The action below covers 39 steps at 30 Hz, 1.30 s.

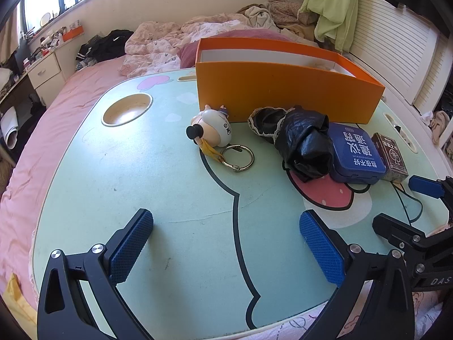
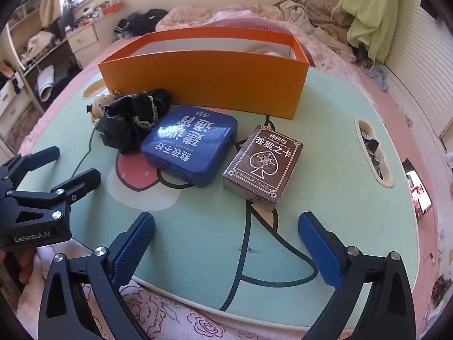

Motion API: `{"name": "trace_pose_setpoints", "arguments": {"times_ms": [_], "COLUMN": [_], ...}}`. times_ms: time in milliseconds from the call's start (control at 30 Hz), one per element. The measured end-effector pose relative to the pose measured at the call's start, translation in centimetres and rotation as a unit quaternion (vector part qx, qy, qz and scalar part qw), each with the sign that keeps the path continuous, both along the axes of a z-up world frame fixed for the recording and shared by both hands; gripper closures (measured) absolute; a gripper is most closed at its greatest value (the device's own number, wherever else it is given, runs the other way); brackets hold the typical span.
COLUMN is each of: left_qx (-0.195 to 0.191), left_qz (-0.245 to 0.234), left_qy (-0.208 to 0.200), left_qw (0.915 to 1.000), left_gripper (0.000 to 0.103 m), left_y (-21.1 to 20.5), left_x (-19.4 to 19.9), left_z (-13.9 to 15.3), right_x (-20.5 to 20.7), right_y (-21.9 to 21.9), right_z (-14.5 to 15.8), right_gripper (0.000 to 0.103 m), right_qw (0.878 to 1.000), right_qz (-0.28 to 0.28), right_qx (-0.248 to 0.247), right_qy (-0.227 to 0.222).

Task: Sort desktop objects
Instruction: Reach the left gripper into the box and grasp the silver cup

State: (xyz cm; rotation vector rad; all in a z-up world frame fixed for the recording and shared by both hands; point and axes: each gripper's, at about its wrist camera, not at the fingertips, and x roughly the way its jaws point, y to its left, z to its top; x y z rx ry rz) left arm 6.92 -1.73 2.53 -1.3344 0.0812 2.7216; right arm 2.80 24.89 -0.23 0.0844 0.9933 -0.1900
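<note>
Now right gripper (image 2: 226,243) spread wide, empty, card deck (image 2: 262,166) just ahead of its fingers, likely next pick for orange box (image 2: 203,85) beyond. Left gripper (image 1: 226,240) also spread, idle, keychain toy (image 1: 211,129) well ahead.

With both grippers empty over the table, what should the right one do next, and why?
Probably ease the right gripper forward and down over the brown card box. Its jaws stand wide open with nothing between them, the box lies flat directly ahead and clear of the blue tin, and the orange box behind is open for sorting.
</note>
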Motion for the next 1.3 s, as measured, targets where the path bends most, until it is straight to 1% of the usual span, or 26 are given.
{"name": "trace_pose_setpoints", "arguments": {"times_ms": [900,967,1000,1033,1067,1133,1167,1200,1233,1267,1300], "left_qx": [0.003,0.012,0.013,0.011,0.008,0.013,0.022,0.034,0.05,0.064,0.079], "left_qz": [0.003,-0.001,-0.002,-0.002,-0.004,-0.021,-0.04,-0.06,-0.086,-0.103,-0.116], "left_qy": [0.002,0.02,0.039,0.054,0.076,0.099,0.101,0.097,0.079,0.057,0.03], "left_qw": [1.0,0.9997,0.9992,0.9985,0.9971,0.9948,0.9939,0.9929,0.9919,0.991,0.9897], "left_gripper": [0.001,0.006,0.013,0.016,0.018,0.022,0.026,0.037,0.048,0.053,0.063], "left_y": [0.1,0.1,0.2,0.2,0.5,1.2,1.8,2.4,3.5,4.5,5.6], "left_x": [0.4,0.5,0.7,0.8,0.8,0.1,-0.6,-1.4,-3.0,-4.6,-6.4], "left_z": [0.2,1.0,1.8,2.6,3.9,6.5,7.8,8.8,9.9,10.5,10.9], "right_x": [0.0,0.0,0.0,0.0,0.0,0.1,0.1,0.1,0.1,0.1,0.1], "right_y": [0.1,0.1,0.1,0.1,0.2,0.2,0.2,0.2,0.2,0.2,0.2], "right_z": [-0.2,-0.2,-0.2,-0.2,-0.2,-0.2,-0.2,-0.2,-0.2,-0.2,-0.2], "right_gripper": [0.0,0.0,0.0,0.0,0.0,0.0,0.0,0.0,0.0,0.0,0.0], "right_qw": [1.0,1.0,1.0,1.0,1.0,1.0,1.0,1.0,1.0,1.0,1.0], "right_qz": [-0.013,-0.014,-0.014,-0.015,-0.015,-0.016,-0.016,-0.016,-0.017,-0.018,-0.018], "right_qx": [0.001,0.0,0.0,0.0,0.0,0.0,0.0,0.0,0.0,0.0,0.0], "right_qy": [-0.001,-0.001,-0.001,-0.001,-0.001,-0.001,-0.002,-0.001,-0.002,-0.002,-0.002]}}
